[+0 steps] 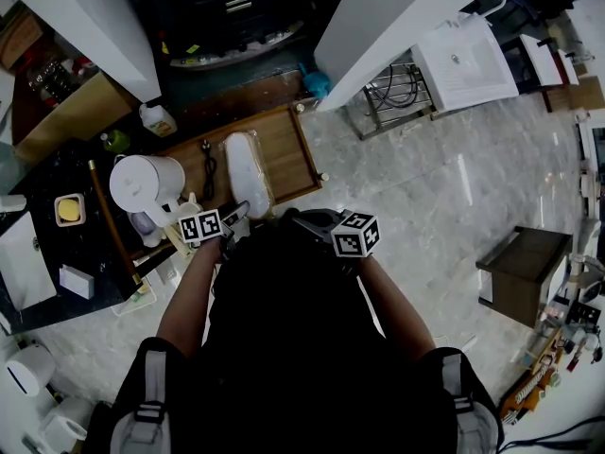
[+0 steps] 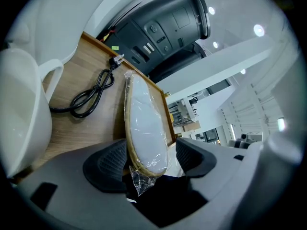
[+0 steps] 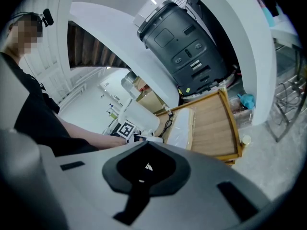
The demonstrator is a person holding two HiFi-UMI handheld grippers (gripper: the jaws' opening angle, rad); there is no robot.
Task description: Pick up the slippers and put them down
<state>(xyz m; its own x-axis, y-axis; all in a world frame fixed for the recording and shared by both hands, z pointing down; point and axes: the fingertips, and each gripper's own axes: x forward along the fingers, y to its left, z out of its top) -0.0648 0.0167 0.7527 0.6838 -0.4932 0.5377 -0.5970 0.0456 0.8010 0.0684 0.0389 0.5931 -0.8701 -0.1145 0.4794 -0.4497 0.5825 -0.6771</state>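
Black short-sleeved top (image 1: 293,320) fills centre of head view. Grey left strap (image 1: 151,391) at 7 o'clock, right strap (image 1: 460,395) at 5 o'clock, black buckles. Left gripper (image 2: 151,158), right gripper (image 3: 146,166): light grey shells. Black ribbed pads (image 2: 111,164). Left cube (image 1: 200,226), right cube (image 1: 356,234): white, black square markers.

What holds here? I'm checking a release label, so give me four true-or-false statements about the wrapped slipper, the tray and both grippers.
1. The plastic-wrapped white slipper rests on the wooden tray. True.
2. The left gripper is clamped on the slipper. False: its jaws stand apart, with the slipper's end between them.
3. The right gripper is shut and holds nothing. True.
4. The black power cord lies on top of the slipper. False: it lies beside it on the tray.
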